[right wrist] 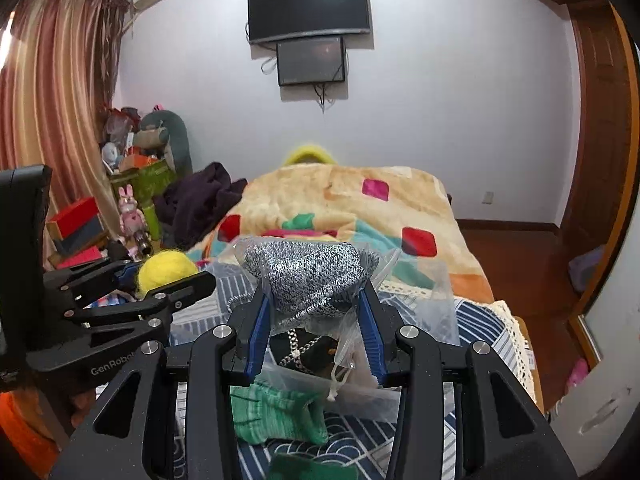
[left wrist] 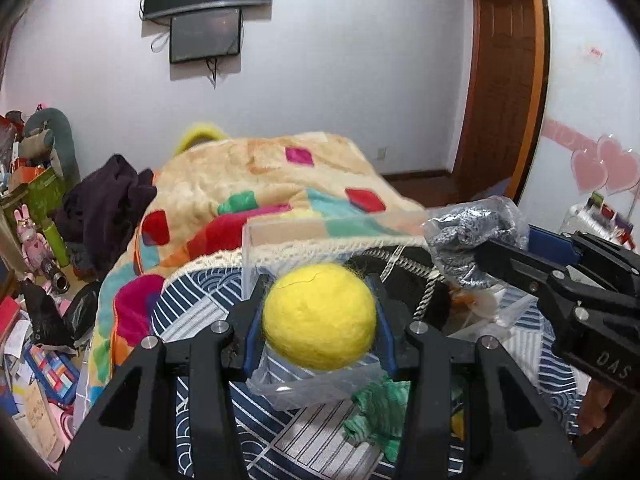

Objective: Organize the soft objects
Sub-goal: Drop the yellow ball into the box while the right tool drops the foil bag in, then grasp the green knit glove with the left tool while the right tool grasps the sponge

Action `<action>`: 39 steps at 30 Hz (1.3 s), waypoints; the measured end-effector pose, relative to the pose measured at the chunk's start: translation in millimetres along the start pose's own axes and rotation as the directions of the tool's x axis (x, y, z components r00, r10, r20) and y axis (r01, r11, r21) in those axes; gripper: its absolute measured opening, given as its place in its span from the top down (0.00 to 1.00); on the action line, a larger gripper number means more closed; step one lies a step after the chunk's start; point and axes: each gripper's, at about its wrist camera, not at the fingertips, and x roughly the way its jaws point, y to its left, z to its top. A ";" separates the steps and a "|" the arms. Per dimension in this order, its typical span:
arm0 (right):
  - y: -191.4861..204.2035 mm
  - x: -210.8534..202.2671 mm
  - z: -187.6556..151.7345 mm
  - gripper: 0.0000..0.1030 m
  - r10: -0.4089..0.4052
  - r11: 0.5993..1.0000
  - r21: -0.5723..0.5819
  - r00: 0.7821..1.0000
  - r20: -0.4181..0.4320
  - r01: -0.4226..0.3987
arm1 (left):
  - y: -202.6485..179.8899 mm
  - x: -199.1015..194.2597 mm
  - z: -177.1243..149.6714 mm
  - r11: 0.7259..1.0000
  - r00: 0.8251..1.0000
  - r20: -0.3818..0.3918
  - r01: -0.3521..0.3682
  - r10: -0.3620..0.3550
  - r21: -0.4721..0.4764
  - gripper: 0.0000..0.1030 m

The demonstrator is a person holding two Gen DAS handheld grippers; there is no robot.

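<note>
In the left wrist view the left gripper (left wrist: 319,316) has its jaws clenched on a yellow felt ball (left wrist: 319,316), carried above a clear plastic box (left wrist: 304,384) on the bed, while a green knitted piece (left wrist: 378,412) lies loose just below and right of the jaws, so sorting looks only partly done. In the right wrist view the right gripper (right wrist: 316,312) has its jaws clenched on a grey knit item in a clear bag (right wrist: 312,276), lifted off the patterned bedcover (right wrist: 476,320); the green knitted piece sits below the jaws, seemingly unplaced.
</note>
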 end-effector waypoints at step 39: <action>-26.5 -25.5 -14.4 0.32 0.034 0.998 0.058 0.999 -0.034 -0.032 | -3.2 -38.7 -20.3 0.998 0.997 0.030 0.064 -0.064 0.013 0.23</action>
